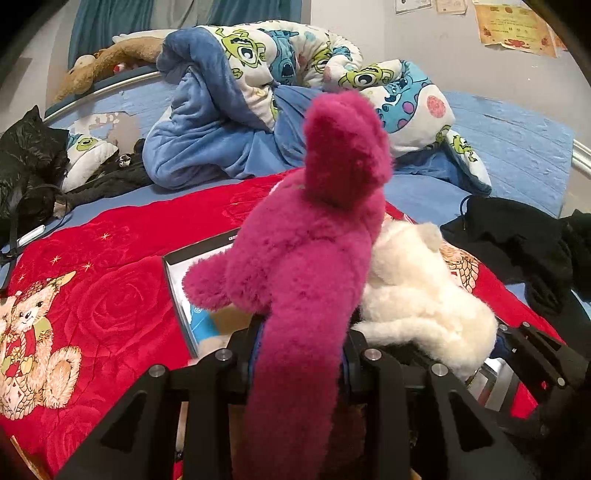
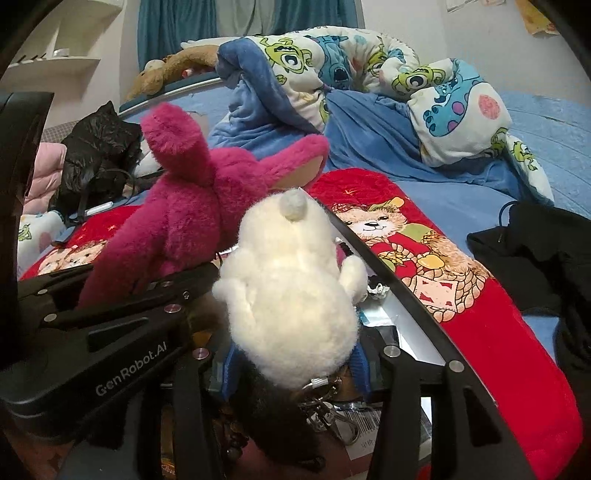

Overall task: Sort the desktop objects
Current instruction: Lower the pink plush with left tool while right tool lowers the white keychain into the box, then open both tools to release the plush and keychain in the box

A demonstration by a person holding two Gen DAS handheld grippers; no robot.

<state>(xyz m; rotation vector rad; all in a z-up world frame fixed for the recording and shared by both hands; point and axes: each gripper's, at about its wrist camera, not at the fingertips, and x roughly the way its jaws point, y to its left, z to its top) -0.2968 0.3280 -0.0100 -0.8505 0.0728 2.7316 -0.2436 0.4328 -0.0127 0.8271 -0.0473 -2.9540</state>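
The sort looks midway: the left gripper (image 1: 301,354) is clamped on the magenta plush toy (image 1: 310,236) and the right gripper (image 2: 291,360) grips the white plush keychain (image 2: 291,280), both held over the open box (image 1: 177,291) on the red blanket (image 1: 96,295). The toys hide most of the box, so what already lies inside, beyond some packets and a metal clasp, is hard to make out.

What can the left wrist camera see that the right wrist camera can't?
Only the left wrist view shows the papers on the wall. Only the right wrist view shows the white shelf, the keyring under the white toy, and the pink toy's ear lining. Both show the pink toy in the left gripper, the white toy in the right gripper, the red blanket and the monster quilt.
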